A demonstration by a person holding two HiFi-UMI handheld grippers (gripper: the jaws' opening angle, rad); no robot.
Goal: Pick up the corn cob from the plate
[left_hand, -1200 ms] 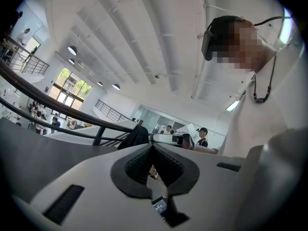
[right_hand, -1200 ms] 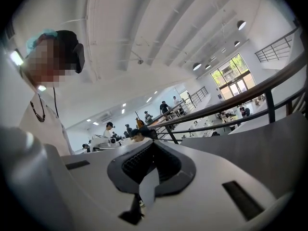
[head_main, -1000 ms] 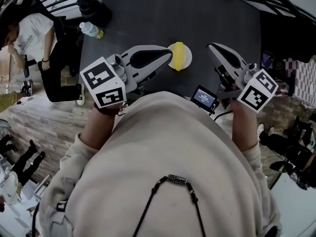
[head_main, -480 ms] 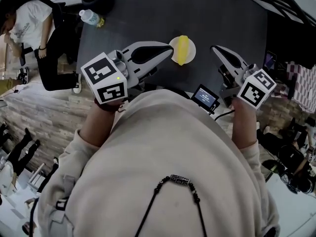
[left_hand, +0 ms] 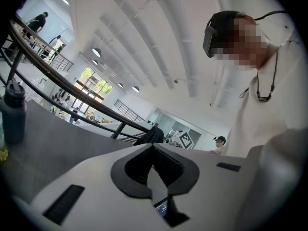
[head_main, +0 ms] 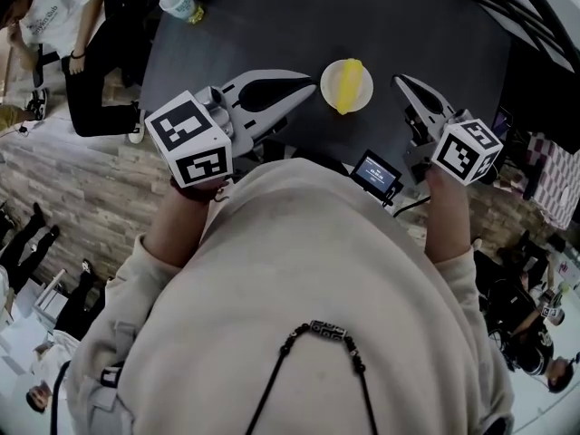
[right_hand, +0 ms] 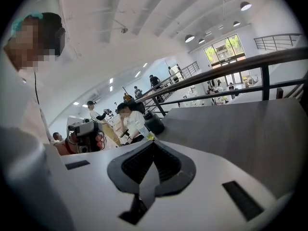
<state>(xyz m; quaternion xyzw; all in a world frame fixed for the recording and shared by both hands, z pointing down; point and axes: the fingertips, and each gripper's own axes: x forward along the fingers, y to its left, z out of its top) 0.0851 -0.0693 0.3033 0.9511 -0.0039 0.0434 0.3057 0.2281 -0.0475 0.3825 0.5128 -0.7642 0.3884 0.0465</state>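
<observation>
The corn (head_main: 345, 86) lies on the plate (head_main: 365, 89), which sits near the middle of the counter (head_main: 299, 16). The left gripper (head_main: 313, 82) is just left of the plate. The right gripper (head_main: 398, 81) is to its right, apart from it. A bottle (head_main: 178, 4) stands at the counter's far left edge. A screen (head_main: 376, 174) sits nearer than the plate, between the grippers.

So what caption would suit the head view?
Left tool and right tool, both shut, flank the corn cob on its plate.

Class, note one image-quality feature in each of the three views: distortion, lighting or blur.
Head view: wide-angle warp at the borders, yet the corn cob shows sharp and bright on the dark table. Left gripper view: round black vignette, railing bowed by the lens. Right gripper view: same vignette, windows bright.
</observation>
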